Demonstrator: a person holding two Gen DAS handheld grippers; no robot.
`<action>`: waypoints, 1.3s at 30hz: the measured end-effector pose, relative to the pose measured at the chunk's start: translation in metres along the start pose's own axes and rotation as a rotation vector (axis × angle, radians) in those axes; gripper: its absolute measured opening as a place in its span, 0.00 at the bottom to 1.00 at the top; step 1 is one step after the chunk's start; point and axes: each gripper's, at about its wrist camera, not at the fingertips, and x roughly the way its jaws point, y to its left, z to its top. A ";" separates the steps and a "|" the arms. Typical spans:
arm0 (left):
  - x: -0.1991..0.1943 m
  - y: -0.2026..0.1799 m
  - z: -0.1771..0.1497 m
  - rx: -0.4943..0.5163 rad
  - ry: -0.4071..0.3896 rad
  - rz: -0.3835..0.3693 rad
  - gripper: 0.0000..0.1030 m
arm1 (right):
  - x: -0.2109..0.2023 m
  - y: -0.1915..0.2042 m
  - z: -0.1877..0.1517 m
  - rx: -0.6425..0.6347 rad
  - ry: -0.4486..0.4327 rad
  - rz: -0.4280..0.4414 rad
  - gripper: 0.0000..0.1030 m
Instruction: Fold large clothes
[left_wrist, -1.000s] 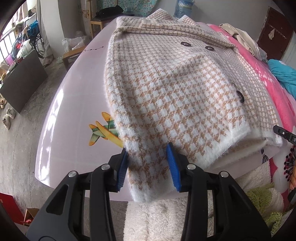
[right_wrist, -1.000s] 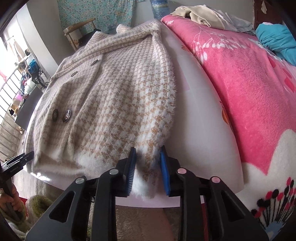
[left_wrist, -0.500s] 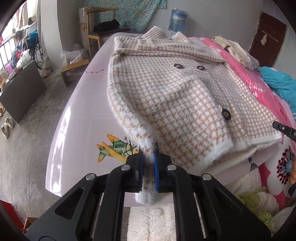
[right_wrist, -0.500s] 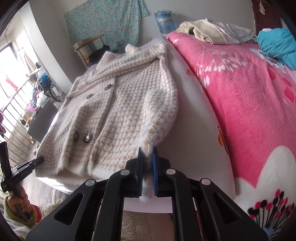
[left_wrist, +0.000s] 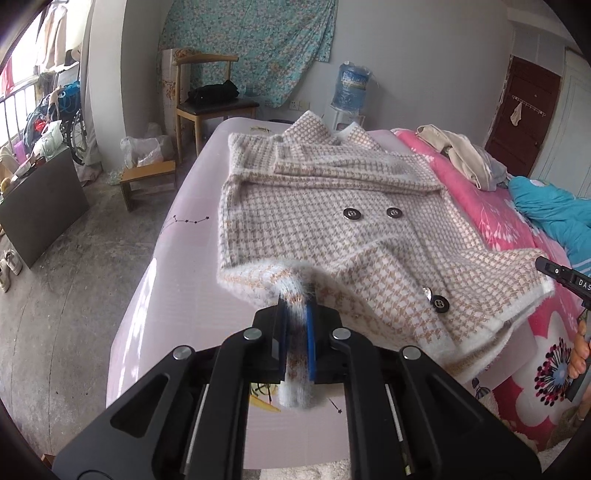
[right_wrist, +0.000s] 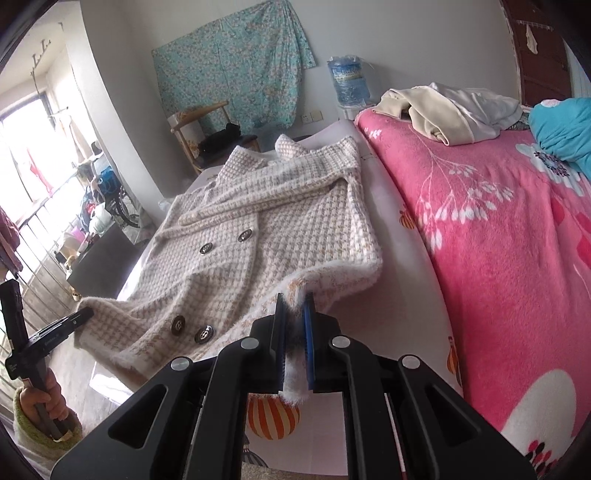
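At the bed's (left_wrist: 155, 332) near edge, left gripper (left_wrist: 296, 332) and right gripper (right_wrist: 294, 332) each pinch the houndstooth coat's (left_wrist: 332, 236) fuzzy hem, jaws nearly closed.

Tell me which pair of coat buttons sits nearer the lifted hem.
The lower pair, on the raised part of the houndstooth coat by the hem. The upper pair lies farther up, just below the lapel.
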 end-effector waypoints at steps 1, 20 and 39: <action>0.002 0.001 0.005 -0.004 -0.007 -0.003 0.07 | 0.001 0.001 0.004 -0.004 -0.007 0.000 0.08; 0.112 0.055 0.114 -0.159 0.021 -0.060 0.21 | 0.118 0.003 0.117 -0.014 -0.039 -0.022 0.25; 0.088 0.076 0.017 -0.358 0.162 -0.322 0.71 | 0.098 -0.063 0.040 0.178 0.127 -0.069 0.60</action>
